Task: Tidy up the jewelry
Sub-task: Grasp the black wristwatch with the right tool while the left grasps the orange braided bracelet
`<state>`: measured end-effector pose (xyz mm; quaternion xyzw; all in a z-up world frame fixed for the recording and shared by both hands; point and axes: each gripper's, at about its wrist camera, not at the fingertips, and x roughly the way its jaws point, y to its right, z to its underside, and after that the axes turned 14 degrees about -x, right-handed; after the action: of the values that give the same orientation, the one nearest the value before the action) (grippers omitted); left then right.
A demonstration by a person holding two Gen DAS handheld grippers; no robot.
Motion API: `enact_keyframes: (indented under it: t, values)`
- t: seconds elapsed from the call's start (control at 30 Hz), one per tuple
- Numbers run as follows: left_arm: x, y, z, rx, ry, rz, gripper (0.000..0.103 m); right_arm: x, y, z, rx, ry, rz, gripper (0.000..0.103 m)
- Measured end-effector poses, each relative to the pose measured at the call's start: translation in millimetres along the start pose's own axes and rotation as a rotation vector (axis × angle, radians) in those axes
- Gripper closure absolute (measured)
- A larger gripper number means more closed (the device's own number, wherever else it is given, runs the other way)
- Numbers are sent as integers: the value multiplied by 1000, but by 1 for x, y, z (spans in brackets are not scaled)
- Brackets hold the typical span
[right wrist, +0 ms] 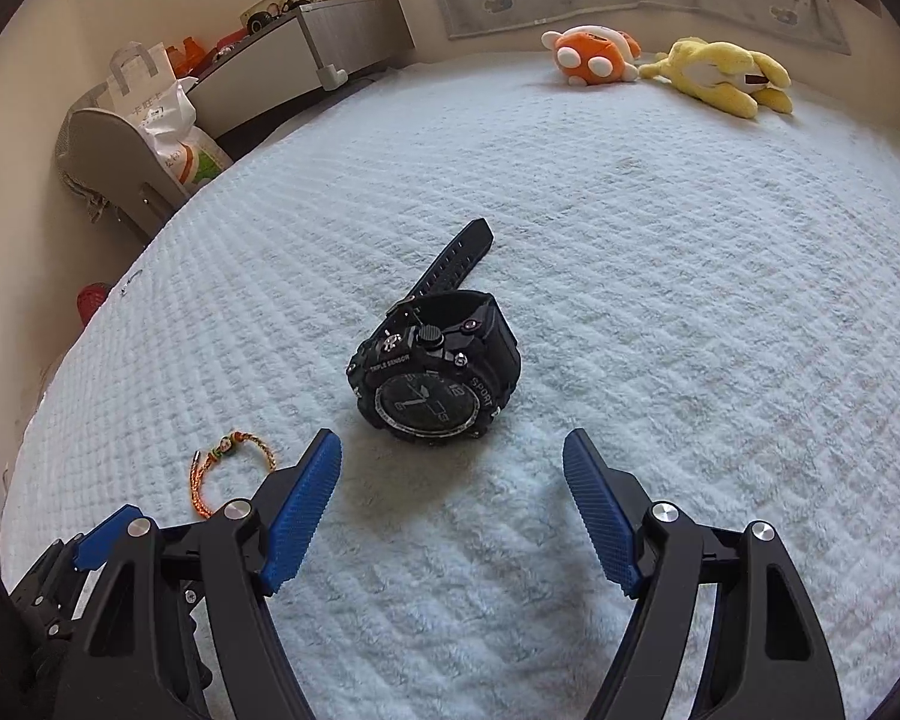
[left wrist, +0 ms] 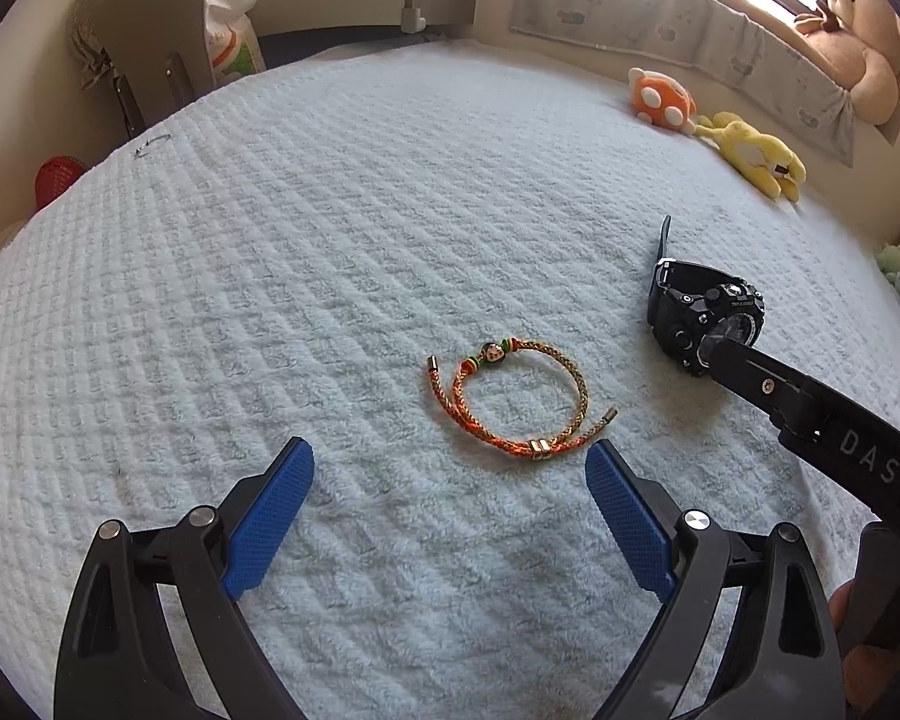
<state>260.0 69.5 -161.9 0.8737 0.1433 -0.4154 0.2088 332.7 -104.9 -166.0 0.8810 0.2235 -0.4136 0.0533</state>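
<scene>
An orange and gold braided bracelet [left wrist: 519, 402] with a small bead lies on the white blanket [left wrist: 330, 240], just ahead of my left gripper [left wrist: 450, 450], which is open and empty. A black sport watch [right wrist: 435, 378] lies on its side just ahead of my right gripper [right wrist: 453, 450], also open and empty. The watch also shows in the left wrist view [left wrist: 705, 315], with a right finger [left wrist: 810, 408] reaching in front of it. The bracelet shows partly in the right wrist view [right wrist: 228, 468], left of the left finger.
An orange mushroom plush [right wrist: 588, 54] and a yellow plush [right wrist: 726, 75] lie at the bed's far edge. A teddy bear [left wrist: 852, 42] sits at the back right. A chair [left wrist: 144, 42], a bag [right wrist: 168, 120] and a grey desk [right wrist: 306, 54] stand beyond the left edge.
</scene>
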Motion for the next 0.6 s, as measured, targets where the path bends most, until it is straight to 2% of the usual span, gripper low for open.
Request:
enact_keyframes:
  t: [0.6]
  values:
    - [20,5,-7,0,-13,-18,13,33,-3,-15,-40,-41,-1,30]
